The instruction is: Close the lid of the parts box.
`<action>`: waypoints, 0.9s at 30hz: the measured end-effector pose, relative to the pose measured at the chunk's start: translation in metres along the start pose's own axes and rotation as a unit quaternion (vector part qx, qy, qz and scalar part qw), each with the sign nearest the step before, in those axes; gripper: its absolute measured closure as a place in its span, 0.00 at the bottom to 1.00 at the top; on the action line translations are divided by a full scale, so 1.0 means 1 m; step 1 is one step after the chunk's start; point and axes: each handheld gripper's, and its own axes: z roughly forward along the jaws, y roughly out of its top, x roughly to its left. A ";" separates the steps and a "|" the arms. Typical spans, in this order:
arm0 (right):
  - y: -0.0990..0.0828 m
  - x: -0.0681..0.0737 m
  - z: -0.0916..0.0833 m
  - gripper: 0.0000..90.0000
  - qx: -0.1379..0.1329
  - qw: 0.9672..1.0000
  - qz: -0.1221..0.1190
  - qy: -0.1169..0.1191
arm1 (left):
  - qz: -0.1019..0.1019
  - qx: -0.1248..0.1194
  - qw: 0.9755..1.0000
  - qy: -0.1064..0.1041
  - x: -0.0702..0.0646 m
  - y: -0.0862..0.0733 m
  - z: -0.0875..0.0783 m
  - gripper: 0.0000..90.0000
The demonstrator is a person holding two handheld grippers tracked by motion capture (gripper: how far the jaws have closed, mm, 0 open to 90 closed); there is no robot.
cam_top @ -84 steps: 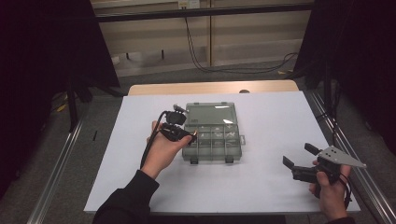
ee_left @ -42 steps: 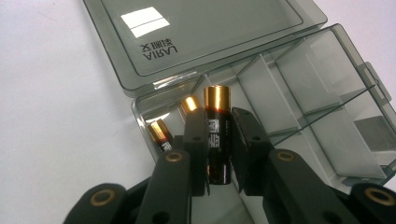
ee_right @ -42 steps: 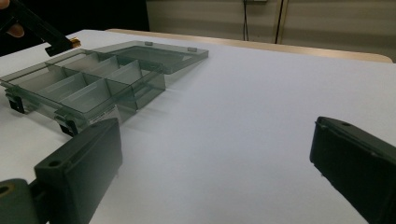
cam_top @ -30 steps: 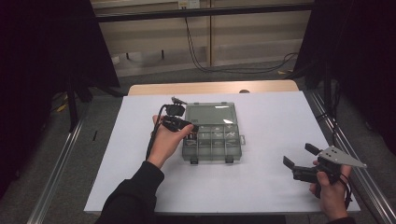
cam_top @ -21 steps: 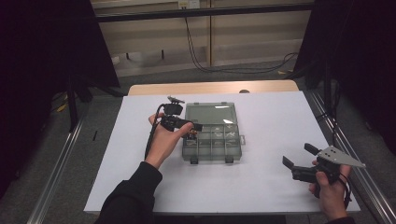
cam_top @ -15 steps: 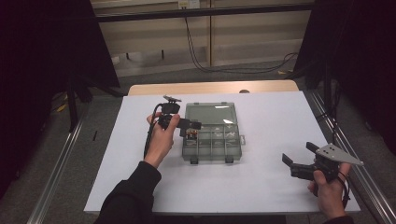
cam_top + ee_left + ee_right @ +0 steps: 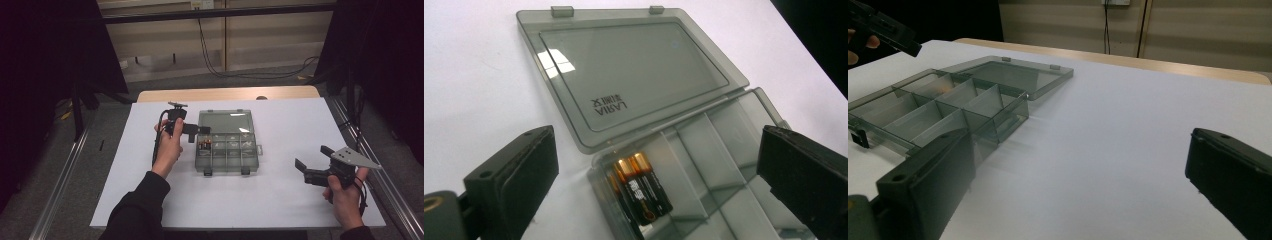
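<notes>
Batteries (image 7: 639, 187) lie in near-left compartment of open organizer box (image 7: 227, 142) mid-table. Left tool (image 7: 192, 131) hovers just above, jaws just opened and spread, empty: drop-off looks done. Next: pull back. Right tool (image 7: 315, 162) spread, idle.

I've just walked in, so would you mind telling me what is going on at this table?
A person is working on a clear compartment box with a gripper in each hand. Its lid lies flat open on the white table, and batteries sit in a corner compartment. The left gripper hovers over those batteries; its jaws have just been opening, with nothing between them. The right gripper waits open, off to the side of the box.
</notes>
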 end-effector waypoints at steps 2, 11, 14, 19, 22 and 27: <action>0.002 0.001 0.005 0.00 0.002 1.000 -0.002 0.000 | 0.003 -0.005 1.000 0.002 0.002 0.001 0.001 0.04; 0.020 0.013 0.032 0.00 0.008 1.000 -0.003 0.018 | -0.015 -0.024 1.000 0.008 0.011 0.003 -0.001 0.05; 0.026 0.017 0.041 0.00 0.008 1.000 -0.008 0.026 | -0.020 -0.026 0.999 0.010 0.014 0.003 0.000 0.05; 0.037 0.020 0.057 0.00 0.013 0.999 -0.004 0.035 | -0.030 -0.026 0.999 -0.003 0.016 0.003 0.003 0.06; 0.043 0.021 0.069 0.00 0.024 0.999 -0.001 0.036 | -0.035 -0.030 0.999 0.000 0.017 0.004 0.006 0.06; 0.052 0.018 0.089 0.01 0.037 0.998 0.018 0.050 | -0.030 -0.012 0.999 -0.007 0.018 0.009 0.011 0.03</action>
